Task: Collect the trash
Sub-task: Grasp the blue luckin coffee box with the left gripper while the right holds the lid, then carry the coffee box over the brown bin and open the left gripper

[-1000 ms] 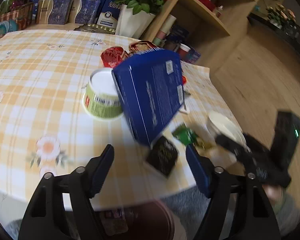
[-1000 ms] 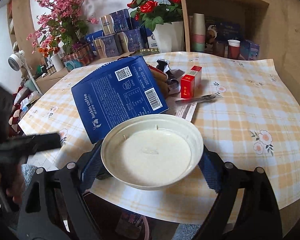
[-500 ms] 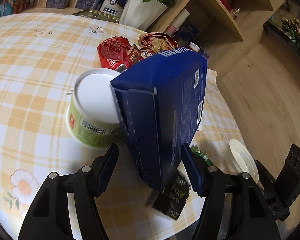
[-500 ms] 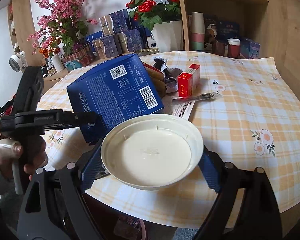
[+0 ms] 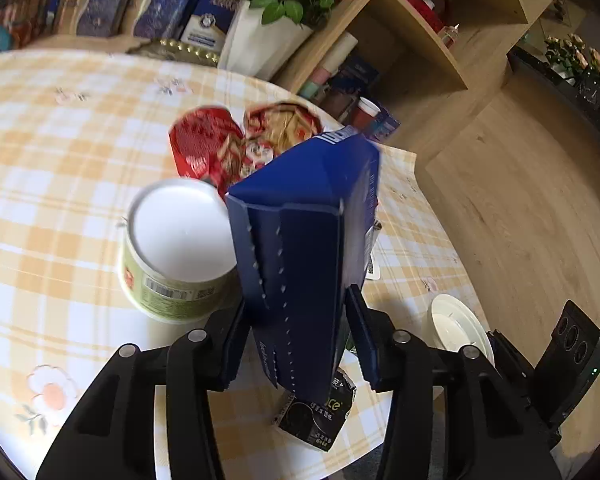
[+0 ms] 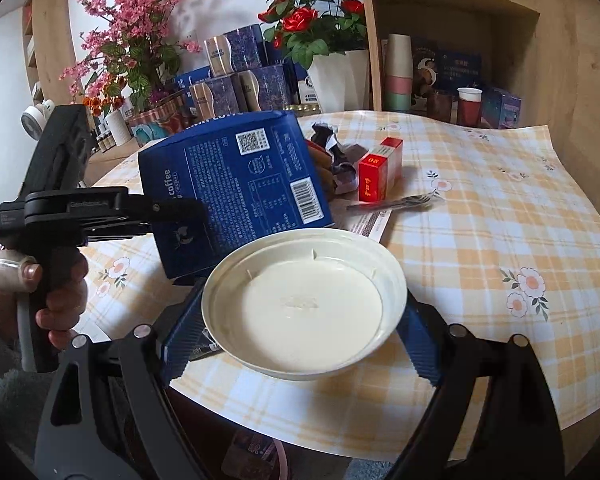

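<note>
The table [image 6: 500, 248], under a yellow-and-white checked cloth with flower prints, carries everything here. The biggest thing on it is the blue coffee box [image 5: 304, 264], standing tilted on end near the table's front edge. The left gripper [image 5: 296, 344] has its jaws on either side of the box's lower end and they are closing; the left pad looks to be against the box, while the right pad looks just short of it. In the right wrist view the same box [image 6: 236, 184] shows a printed panel with a barcode, and a hand [image 6: 56, 300] grips the left tool's handle. The right gripper [image 6: 300, 340] has its jaws set wide, clamped on the rim of a white round lid [image 6: 304, 296] held just above the table's near edge. A green paper tub [image 5: 176, 252] with a white top stands just left of the box. Behind it lie crumpled red wrappers [image 5: 208, 148]. A small black packet [image 5: 320, 416] lies under the box's near corner. A red carton [image 6: 380, 168] and a fork [image 6: 396, 202] lie further back.
</note>
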`<state>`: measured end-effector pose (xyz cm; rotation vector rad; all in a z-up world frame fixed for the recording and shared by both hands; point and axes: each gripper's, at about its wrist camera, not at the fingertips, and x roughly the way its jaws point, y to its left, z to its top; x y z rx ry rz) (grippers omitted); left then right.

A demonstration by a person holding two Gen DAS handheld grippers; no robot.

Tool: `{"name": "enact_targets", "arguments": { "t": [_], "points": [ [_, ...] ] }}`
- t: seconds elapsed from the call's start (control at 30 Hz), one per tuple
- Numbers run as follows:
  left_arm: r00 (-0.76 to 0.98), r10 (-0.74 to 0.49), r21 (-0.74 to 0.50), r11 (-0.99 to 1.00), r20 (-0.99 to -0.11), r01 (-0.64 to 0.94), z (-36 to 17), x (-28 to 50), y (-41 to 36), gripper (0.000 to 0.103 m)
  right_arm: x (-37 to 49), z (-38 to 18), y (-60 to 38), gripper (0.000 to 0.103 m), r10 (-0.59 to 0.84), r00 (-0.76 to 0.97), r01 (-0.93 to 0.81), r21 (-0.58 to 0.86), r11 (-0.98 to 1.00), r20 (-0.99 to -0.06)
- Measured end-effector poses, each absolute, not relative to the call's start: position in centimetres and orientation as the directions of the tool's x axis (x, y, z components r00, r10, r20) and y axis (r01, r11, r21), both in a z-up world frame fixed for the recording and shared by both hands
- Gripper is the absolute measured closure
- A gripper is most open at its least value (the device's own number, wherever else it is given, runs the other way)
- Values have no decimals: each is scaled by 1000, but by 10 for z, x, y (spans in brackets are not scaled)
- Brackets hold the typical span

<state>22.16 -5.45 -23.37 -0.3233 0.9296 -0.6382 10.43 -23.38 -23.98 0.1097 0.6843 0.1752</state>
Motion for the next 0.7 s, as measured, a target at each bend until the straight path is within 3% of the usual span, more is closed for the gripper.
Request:
{"name": "enact_targets", "arguments": {
  "t": [0.17, 0.3, 0.7],
  "points": [
    [493, -634, -504, 773, -596, 385, -200, 206, -48, 62, 98, -233, -235, 17, 194, 774, -120, 161, 980, -602],
    [539, -609, -424, 793, -582, 438, -174, 190, -51, 63, 93, -227, -236, 17, 192, 784, -114, 168, 979, -590],
    [543, -584, -372, 808, -603, 457, -125, 128, -7, 63, 51, -189, -236, 17, 174, 823, -105, 156, 982, -540]
  ]
}}
